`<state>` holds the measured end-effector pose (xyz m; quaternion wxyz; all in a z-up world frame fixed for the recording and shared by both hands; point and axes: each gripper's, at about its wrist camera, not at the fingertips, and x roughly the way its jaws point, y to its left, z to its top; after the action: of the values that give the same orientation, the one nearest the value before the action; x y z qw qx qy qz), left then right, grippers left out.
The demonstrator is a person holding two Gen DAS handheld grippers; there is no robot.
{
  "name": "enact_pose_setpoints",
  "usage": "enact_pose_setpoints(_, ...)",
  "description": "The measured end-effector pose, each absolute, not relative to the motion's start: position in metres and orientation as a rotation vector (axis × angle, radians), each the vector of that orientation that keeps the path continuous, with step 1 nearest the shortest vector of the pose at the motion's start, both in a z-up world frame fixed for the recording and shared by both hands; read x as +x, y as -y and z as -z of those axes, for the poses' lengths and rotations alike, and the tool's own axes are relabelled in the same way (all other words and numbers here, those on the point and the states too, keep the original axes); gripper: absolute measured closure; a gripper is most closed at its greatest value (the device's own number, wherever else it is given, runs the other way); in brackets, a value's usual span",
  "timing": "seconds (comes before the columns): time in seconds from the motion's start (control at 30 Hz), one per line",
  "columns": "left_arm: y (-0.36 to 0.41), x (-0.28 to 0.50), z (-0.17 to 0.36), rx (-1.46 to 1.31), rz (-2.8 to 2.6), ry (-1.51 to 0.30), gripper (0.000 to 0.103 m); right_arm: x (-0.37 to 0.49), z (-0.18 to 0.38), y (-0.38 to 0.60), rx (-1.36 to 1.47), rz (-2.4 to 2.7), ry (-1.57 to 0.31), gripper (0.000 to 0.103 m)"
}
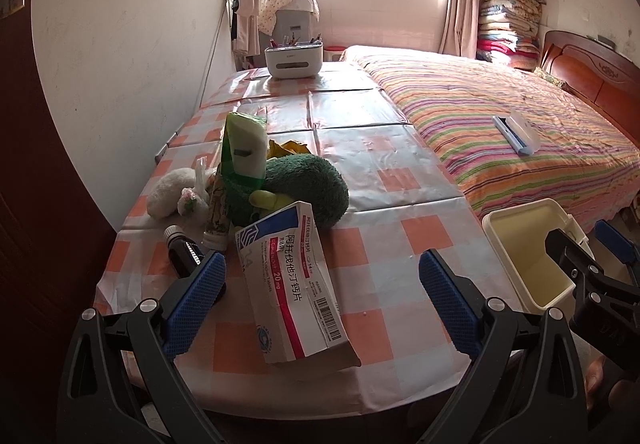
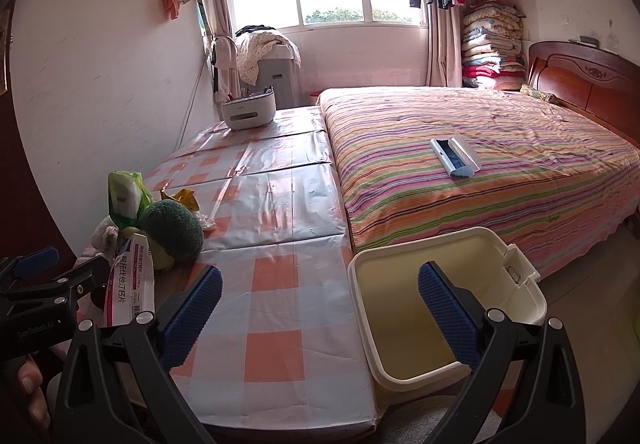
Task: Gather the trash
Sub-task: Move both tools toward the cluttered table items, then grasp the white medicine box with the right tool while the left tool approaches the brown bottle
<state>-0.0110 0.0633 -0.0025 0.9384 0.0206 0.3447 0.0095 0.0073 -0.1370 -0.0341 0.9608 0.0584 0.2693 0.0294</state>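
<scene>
A white and red medicine box point(image 1: 296, 288) lies on the checked table point(image 1: 380, 171), between the open fingers of my left gripper point(image 1: 322, 288). Behind it are a dark bottle point(image 1: 182, 250), a slim tube point(image 1: 216, 211), a green wipes packet point(image 1: 244, 149), a yellow wrapper point(image 1: 286, 147), a green plush toy point(image 1: 304, 183) and a white plush toy point(image 1: 170, 191). My right gripper point(image 2: 320, 304) is open and empty, over the table's edge and a cream open bin point(image 2: 444, 292). The box point(image 2: 134, 284) and the left gripper point(image 2: 36, 284) show at the right wrist view's left.
The bin point(image 1: 524, 244) stands on the floor between table and striped bed point(image 2: 480, 163). A white pen holder point(image 2: 248, 109) stands at the table's far end. A lint brush point(image 2: 454, 157) lies on the bed. A wall runs along the table's left.
</scene>
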Motion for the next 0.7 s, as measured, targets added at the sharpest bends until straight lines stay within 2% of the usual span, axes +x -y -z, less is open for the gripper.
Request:
enact_pose_setpoints(0.4, -0.147, -0.018, -0.010, -0.049, -0.144, -0.708, 0.007, 0.017, 0.050, 0.099, 0.145, -0.260, -0.620, 0.007)
enact_pose_setpoints(0.7, -0.207, -0.005, 0.005, -0.154, -0.235, -0.786, 0.007, 0.056, 0.076, 0.009, 0.201, -0.612, -0.811, 0.007)
